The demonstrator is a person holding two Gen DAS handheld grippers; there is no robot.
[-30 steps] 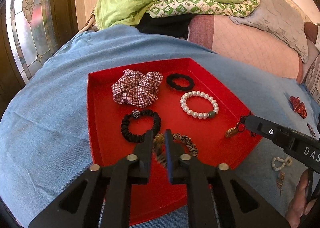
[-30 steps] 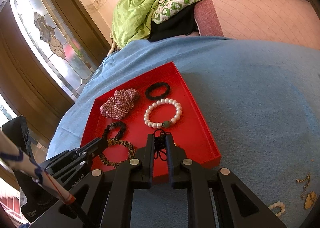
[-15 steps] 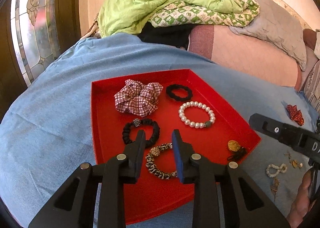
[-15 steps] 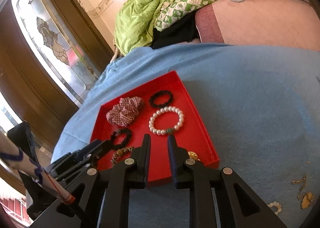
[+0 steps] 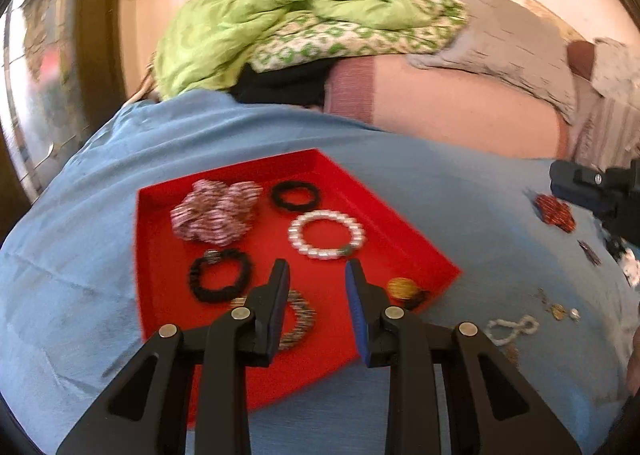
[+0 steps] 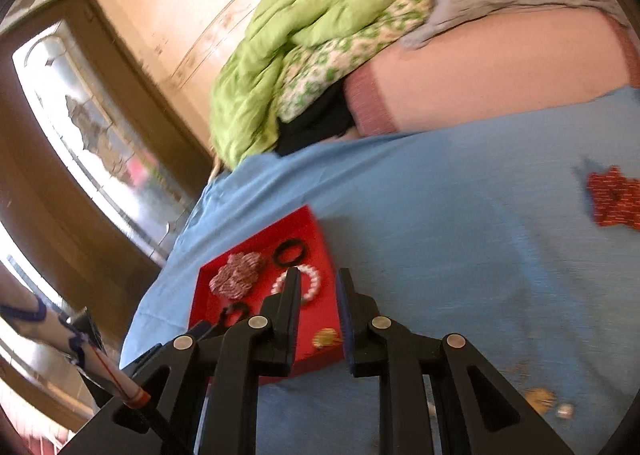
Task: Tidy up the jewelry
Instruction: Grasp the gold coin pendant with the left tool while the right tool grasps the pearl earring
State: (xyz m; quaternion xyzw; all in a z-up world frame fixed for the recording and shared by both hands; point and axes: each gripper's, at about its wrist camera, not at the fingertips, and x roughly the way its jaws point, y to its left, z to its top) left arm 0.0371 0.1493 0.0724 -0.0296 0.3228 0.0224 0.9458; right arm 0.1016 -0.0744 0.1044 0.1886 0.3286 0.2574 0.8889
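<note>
My left gripper (image 5: 316, 267) hangs above the near half of the red tray (image 5: 160, 195), jaws parted, nothing between the pads; they have just been opening. Under and just beyond the left fingers lies the leopard-print bracelet (image 5: 300, 319), flat on the tray floor and partly hidden by the left finger. To its left lies the black beaded hair tie (image 5: 220, 275). Farther back sit the checked scrunchie (image 5: 216, 215), the plain black hair band (image 5: 296, 195) and the pearl bracelet (image 5: 326, 233), each apart from the others. In the tray's near right corner lies the gold pendant (image 5: 404, 289) on its dark cord, close to the rim. My right gripper (image 6: 318, 275) is held over the tray's right edge, jaws a narrow gap apart and empty; they too have just been opening. In the left view it shows at the right edge (image 5: 592, 191), well clear of the tray. The tray rests on a blue cloth (image 5: 460, 215). On the cloth to the right of the tray lie a red scrunchie (image 6: 614, 199), a small white bead string (image 5: 512, 329) and several small gold pieces (image 5: 560, 311), probably earrings; blur prevents a firm reading. A green quilt (image 5: 260, 23) is heaped at the far end.
</note>
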